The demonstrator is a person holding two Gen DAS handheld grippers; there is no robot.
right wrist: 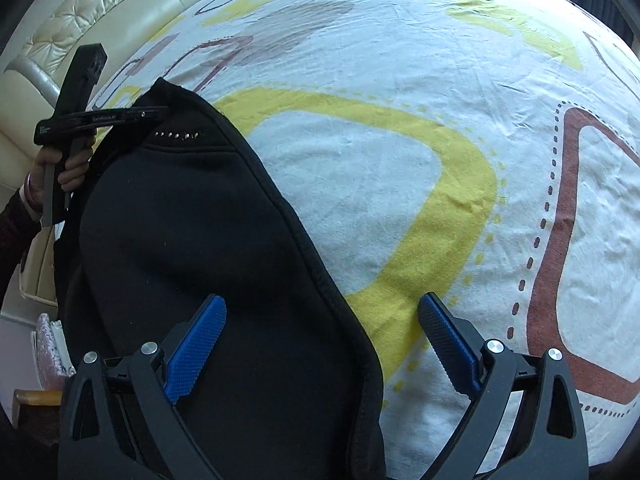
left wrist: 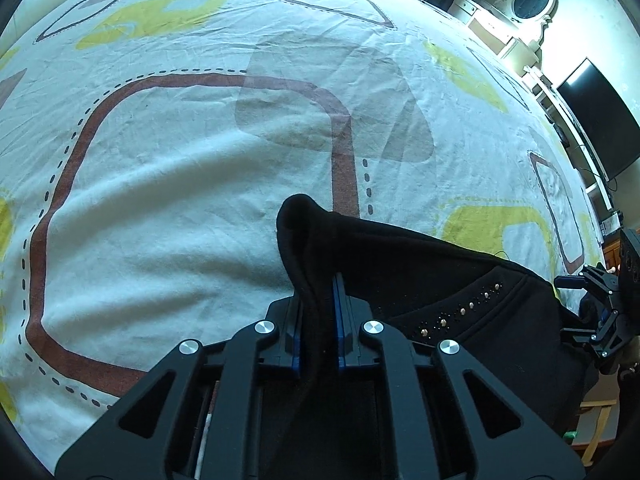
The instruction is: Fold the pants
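A home bedroom or living room is showing here: a patterned sheet (left wrist: 160, 160) is covering a wide soft surface, a cream tufted leather sofa (right wrist: 80, 12) is sitting beside it, a dark television (left wrist: 600, 120) is standing by an ornate white cabinet (left wrist: 516, 28).

Daylight washes the patterned bedsheet (left wrist: 160, 200) evenly; glare whitens the far wall, fisheye edges bend and darken.

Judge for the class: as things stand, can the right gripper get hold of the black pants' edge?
Probably yes. The right gripper is open, its blue pads straddling the hemmed edge of the black pants, with nothing between. The left gripper, shut on the far end, holds the cloth up.
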